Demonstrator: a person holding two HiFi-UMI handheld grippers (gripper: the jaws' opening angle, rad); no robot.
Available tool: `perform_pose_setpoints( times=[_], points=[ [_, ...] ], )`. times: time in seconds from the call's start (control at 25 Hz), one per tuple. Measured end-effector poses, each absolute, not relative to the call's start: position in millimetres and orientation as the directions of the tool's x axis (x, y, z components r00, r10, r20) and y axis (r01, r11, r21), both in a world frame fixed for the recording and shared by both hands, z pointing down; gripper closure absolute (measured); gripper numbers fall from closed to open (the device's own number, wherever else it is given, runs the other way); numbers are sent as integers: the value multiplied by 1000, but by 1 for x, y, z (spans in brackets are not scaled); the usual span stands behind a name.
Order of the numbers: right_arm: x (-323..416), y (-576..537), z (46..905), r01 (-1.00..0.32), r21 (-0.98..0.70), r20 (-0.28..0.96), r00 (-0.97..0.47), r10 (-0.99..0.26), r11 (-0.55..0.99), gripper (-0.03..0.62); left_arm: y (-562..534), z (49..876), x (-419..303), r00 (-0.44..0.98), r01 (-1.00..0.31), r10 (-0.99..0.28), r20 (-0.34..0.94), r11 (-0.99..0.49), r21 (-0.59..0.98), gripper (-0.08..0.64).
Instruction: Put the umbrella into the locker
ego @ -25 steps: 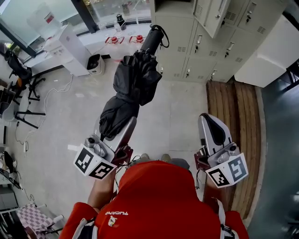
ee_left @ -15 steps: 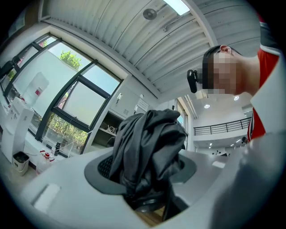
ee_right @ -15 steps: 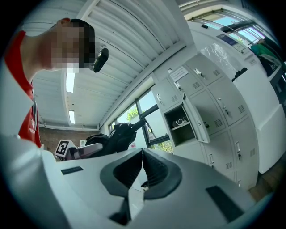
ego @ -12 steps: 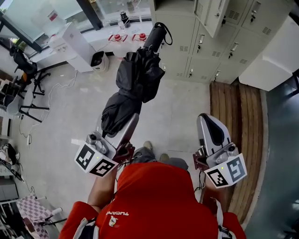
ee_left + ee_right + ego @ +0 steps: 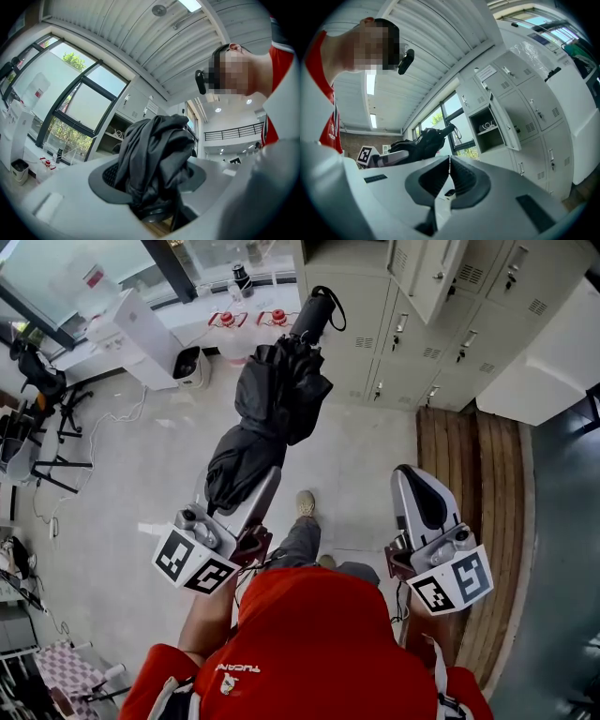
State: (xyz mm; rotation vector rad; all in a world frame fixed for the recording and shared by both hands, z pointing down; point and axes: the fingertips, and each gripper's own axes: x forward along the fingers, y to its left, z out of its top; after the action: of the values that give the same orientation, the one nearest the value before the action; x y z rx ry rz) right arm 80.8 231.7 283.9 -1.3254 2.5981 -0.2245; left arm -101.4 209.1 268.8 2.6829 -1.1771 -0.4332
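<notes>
My left tool (image 5: 251,507) pinches folded umbrella (image 5: 277,399) by near end, strap end held forward, my guess for lengthwise entry into open locker (image 5: 478,124). Right tool (image 5: 420,495) pressed together, empty, spare.

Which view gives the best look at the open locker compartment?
The right gripper view: the open locker compartment shows whole, door swung out, shelf inside. The left gripper view shows it small, beside the umbrella. The head view catches mostly its door at the top edge.
</notes>
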Motion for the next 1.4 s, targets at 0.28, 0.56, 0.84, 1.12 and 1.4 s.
perform_pose_setpoints(
  times=[0.28, 0.56, 0.84, 1.12, 1.4],
  points=[
    [68, 172, 286, -796, -220, -96, -557, -825, 564, 589, 143, 277, -114, 650, -674, -734, -195, -676, 299, 327],
    [52, 98, 284, -812, -214, -83, -539, -838, 543, 589, 64, 276, -125, 674, -657, -714, -193, -697, 286, 327],
    [36, 24, 276, -840, -204, -78, -497, -864, 502, 589, -18, 271, -137, 703, -623, -684, -194, -724, 294, 327],
    [33, -41, 280, -877, -170, -65, -445, -893, 450, 589, -82, 276, -133, 738, -596, -649, -184, -755, 273, 327],
    [37, -93, 285, -907, -96, -21, -409, -912, 409, 589, -136, 284, -121, 756, -568, -629, -181, -767, 298, 327]
  ],
)
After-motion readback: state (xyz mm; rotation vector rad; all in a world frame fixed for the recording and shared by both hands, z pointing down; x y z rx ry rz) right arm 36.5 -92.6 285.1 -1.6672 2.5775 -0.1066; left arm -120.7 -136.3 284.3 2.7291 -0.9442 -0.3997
